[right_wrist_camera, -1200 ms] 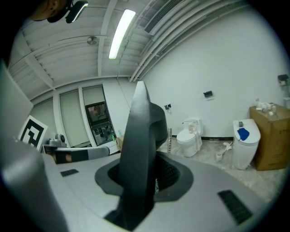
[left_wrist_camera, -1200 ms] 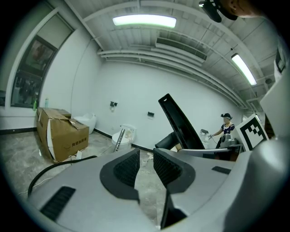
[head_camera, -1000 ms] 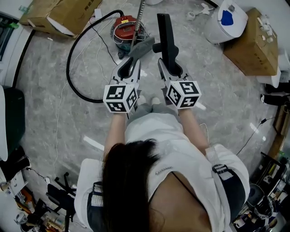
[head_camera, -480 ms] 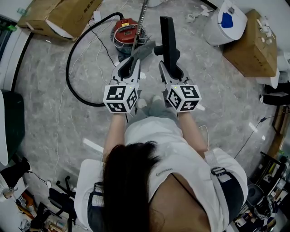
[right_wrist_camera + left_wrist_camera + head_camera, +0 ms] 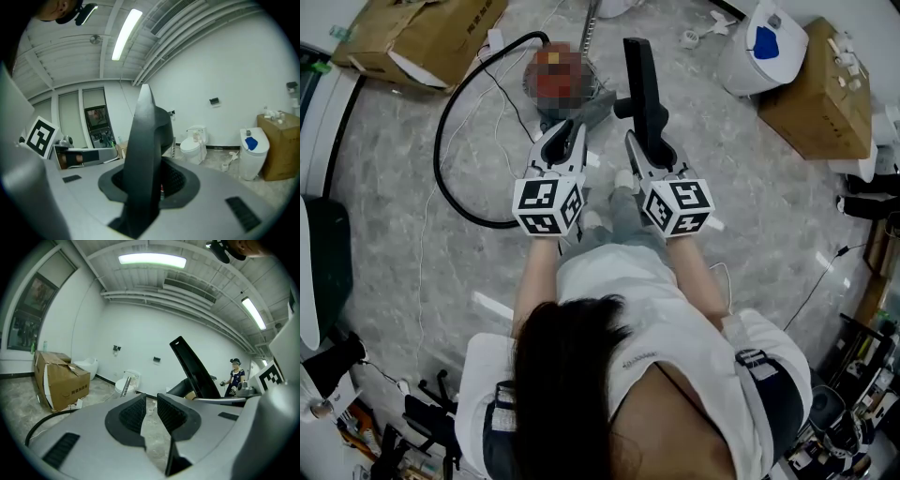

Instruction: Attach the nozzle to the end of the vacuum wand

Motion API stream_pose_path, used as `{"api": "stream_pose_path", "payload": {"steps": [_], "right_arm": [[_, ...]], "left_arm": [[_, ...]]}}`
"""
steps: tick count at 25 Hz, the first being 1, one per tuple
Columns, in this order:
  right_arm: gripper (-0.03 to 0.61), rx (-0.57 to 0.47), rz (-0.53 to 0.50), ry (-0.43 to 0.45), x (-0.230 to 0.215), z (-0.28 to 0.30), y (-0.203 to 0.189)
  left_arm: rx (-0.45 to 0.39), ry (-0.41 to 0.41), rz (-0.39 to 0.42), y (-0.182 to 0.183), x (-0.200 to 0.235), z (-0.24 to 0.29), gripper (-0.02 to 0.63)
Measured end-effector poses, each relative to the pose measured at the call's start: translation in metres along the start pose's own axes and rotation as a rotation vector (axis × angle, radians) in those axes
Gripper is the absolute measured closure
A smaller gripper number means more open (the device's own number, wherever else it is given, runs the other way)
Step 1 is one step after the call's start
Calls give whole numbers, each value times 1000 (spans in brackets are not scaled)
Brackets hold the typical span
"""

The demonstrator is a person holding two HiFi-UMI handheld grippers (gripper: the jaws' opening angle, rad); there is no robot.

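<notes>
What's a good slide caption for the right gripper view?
Right gripper clamped on the black nozzle, which rises from its jaws; toilet and cardboard box by the far wall.

Bright, even indoor light from fluorescent ceiling strips (image 5: 152,259), which glare white in both gripper views. Shadows on the pale floor (image 5: 750,169) are soft and faint. Gripper views: strong fisheye curvature, black vignetted corners; near body of left gripper (image 5: 151,401) slightly out of focus.
</notes>
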State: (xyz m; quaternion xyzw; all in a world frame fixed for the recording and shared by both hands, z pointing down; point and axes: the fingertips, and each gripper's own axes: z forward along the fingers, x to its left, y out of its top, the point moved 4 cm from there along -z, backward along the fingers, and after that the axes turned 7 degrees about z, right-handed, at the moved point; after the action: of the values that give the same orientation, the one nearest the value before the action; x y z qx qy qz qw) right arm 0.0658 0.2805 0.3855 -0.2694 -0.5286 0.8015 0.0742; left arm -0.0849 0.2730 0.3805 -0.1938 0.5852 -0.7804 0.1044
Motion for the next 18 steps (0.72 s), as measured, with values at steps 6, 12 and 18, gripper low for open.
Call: {"api": "stream_pose_path", "payload": {"steps": [6, 12, 18], "right_arm": [[454, -7, 9, 22, -21, 15, 15], [454, 11, -25, 33, -31, 36, 25], [454, 32, -40, 39, -41, 61, 34]], "left_arm": [[-13, -2, 19, 11, -7, 28, 538], [-11, 15, 23, 18, 1, 47, 538], [-4, 37, 29, 28, 15, 68, 538]]}}
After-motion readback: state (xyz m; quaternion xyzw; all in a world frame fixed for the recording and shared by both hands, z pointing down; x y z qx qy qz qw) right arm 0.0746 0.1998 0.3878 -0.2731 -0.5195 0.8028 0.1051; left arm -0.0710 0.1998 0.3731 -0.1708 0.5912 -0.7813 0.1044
